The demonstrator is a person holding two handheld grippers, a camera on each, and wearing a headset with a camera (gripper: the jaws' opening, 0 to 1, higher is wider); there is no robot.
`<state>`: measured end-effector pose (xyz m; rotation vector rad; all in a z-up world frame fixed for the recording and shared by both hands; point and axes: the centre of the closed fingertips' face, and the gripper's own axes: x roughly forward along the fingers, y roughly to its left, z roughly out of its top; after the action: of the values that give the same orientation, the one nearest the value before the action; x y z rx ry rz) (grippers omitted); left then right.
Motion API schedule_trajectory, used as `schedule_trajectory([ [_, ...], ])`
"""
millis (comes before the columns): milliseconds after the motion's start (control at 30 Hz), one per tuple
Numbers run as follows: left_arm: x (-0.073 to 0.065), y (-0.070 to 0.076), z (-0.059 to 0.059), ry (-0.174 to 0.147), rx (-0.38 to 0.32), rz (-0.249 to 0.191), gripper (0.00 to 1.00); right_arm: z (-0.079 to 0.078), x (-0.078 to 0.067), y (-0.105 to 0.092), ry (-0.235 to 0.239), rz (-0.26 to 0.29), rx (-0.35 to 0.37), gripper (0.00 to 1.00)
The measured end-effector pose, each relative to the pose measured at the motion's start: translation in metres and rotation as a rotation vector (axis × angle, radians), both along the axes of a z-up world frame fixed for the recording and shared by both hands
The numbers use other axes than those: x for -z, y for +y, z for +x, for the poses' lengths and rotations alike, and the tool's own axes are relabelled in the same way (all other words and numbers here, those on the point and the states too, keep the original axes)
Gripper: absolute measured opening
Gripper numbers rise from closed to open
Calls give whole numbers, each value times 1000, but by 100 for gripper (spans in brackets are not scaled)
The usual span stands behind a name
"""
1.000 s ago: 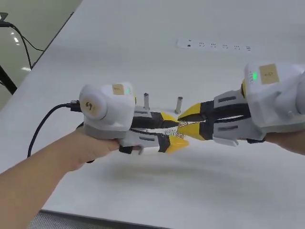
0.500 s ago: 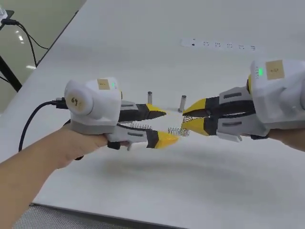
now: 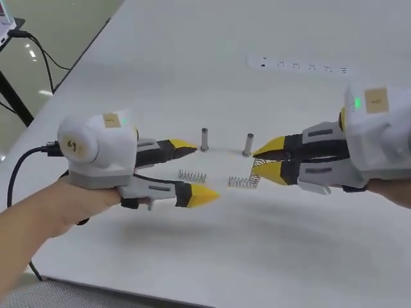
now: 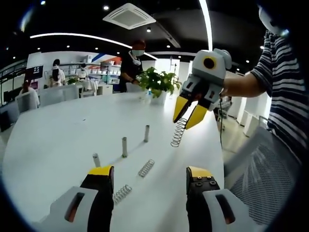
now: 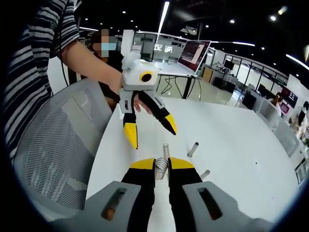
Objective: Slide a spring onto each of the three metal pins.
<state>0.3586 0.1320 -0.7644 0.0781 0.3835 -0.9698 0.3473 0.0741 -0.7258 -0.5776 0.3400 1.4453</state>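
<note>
The grippers have drawn apart. Head view: left gripper [image 3: 204, 172] mid-left, jaws spread; right gripper [image 3: 255, 164] mid-right, seemingly pinching a spring [image 3: 259, 165]. Left gripper view: three pins [image 4: 96, 160] [image 4: 124, 146] [image 4: 147, 133], two loose springs [image 4: 146, 167] [image 4: 122, 193] lower left on white table [image 4: 58, 145]. Right gripper view: spring clamped bottom centre.

- You hold the left gripper [image 3: 204, 171] and the right gripper [image 3: 257, 165] by smooth housings of white and grey plastic with a matt finish.
- Their jaws are black plastic with yellow tips that shine slightly.
- The gripped spring [image 4: 178, 133] and the loose springs [image 3: 191, 175] are bare coiled metal wire.
- The pins [image 3: 205, 139] are plain grey metal with a dull sheen.
- Your table [image 3: 192, 64] is smooth and white, with a soft satin gloss.
- The power strip [image 3: 300, 65] is white plastic.
- The cable [image 3: 26, 160] has a black matt sheath.
- The chair [image 5: 53, 145] back is grey mesh.
- Your sleeve [image 5: 43, 43] is striped cloth.
</note>
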Motion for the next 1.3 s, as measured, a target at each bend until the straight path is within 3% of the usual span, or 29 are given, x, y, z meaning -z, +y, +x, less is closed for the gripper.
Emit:
schedule_trajectory([
  [133,-1,11,3,-12,-37,5,67,1,1,-1,-1,-4,6,7],
  [400,2,32,5,-4,-85,21,75,6,3,-5,-5,-3,21,7],
  [533,8,39,4,-6,-99,54,78,7,3,-7,-7,-6,28,7],
  [833,4,50,6,-25,-163,31,98,13,7,-15,-13,-18,52,7],
  [1300,2,57,7,-17,-198,9,98,29,14,-33,-17,-41,108,7],
])
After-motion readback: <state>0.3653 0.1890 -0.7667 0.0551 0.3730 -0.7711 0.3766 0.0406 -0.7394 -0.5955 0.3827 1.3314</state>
